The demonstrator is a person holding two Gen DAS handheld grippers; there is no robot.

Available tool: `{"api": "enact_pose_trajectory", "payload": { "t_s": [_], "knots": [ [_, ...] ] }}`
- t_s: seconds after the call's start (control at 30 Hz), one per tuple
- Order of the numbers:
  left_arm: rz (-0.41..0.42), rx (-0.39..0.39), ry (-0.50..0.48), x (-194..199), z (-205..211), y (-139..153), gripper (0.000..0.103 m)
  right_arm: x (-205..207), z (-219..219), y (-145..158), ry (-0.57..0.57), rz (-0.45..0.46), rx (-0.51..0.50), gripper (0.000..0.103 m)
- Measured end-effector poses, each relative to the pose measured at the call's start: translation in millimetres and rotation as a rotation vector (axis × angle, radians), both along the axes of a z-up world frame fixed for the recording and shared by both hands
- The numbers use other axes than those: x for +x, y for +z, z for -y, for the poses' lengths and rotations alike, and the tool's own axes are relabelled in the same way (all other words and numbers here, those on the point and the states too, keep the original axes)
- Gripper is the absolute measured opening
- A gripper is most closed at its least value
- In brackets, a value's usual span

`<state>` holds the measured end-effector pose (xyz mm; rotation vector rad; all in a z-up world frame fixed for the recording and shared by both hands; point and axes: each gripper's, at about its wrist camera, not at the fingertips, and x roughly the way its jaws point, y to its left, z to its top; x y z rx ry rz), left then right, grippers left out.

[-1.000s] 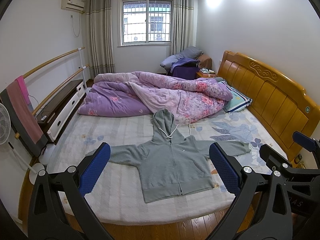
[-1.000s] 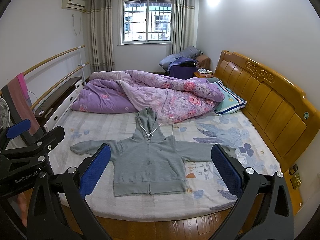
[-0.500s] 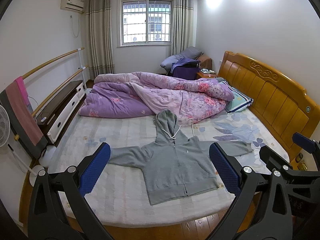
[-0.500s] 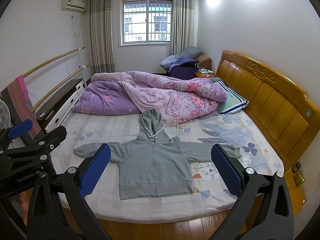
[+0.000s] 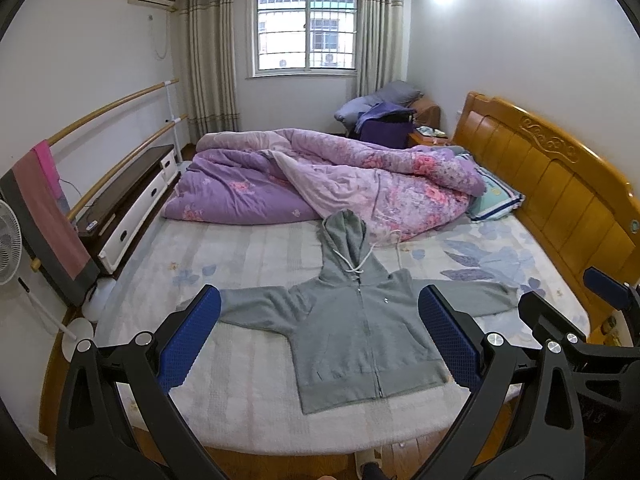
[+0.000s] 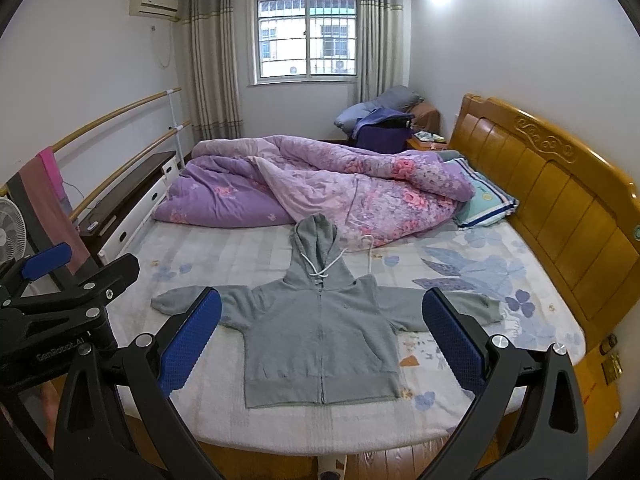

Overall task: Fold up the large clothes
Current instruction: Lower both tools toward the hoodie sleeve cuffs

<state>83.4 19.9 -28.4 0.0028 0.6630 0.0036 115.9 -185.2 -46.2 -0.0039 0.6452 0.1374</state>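
Note:
A grey zip hoodie [image 5: 360,328] [image 6: 320,332] lies flat, front up, on the bed [image 5: 240,380] [image 6: 224,392], sleeves spread to both sides and hood pointing toward the far quilt. My left gripper [image 5: 320,340] hangs open above the bed's near edge, its blue pads wide apart with nothing between them. My right gripper [image 6: 322,340] is likewise open and empty, held back from the hoodie's hem. Each gripper shows at the edge of the other's view.
A rumpled purple floral quilt [image 5: 320,188] [image 6: 312,184] fills the far half of the mattress, with a pillow [image 5: 496,196] by the wooden headboard [image 5: 560,184]. A low cabinet [image 5: 128,200], wall rails, a hanging towel [image 5: 44,216] and a fan [image 5: 8,252] line the left side.
Both views have shifted slightly; the hoodie now sits a little higher and more to the right in each view. Both grippers stay open and nothing on the bed has moved.

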Motion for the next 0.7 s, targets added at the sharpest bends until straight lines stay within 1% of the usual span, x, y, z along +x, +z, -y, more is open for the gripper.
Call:
{"api": "enact_pose_trajectory", "payload": {
  "t_s": [0.17,0.4,0.57,0.7],
  "knots": [
    [-0.028,0.006,0.050,44.7,12.7,-12.4,0.098,53.3,11.9,-11.9,0.048,-0.023,0.019,0.097],
    [-0.044,0.001,0.089,110.3,28.4,-30.0,0.098,126.7,30.0,-26.7,0.113,-0.056,0.024,0.097],
    [-0.047,0.039,0.122,150.0,35.4,-47.3,0.098,166.3,35.1,-42.3,0.147,-0.079,0.028,0.097],
    [-0.074,0.025,0.124,173.6,25.9,-66.0,0.098,191.8,26.5,-58.4,0.160,-0.108,0.032,0.097]
  ]
}}
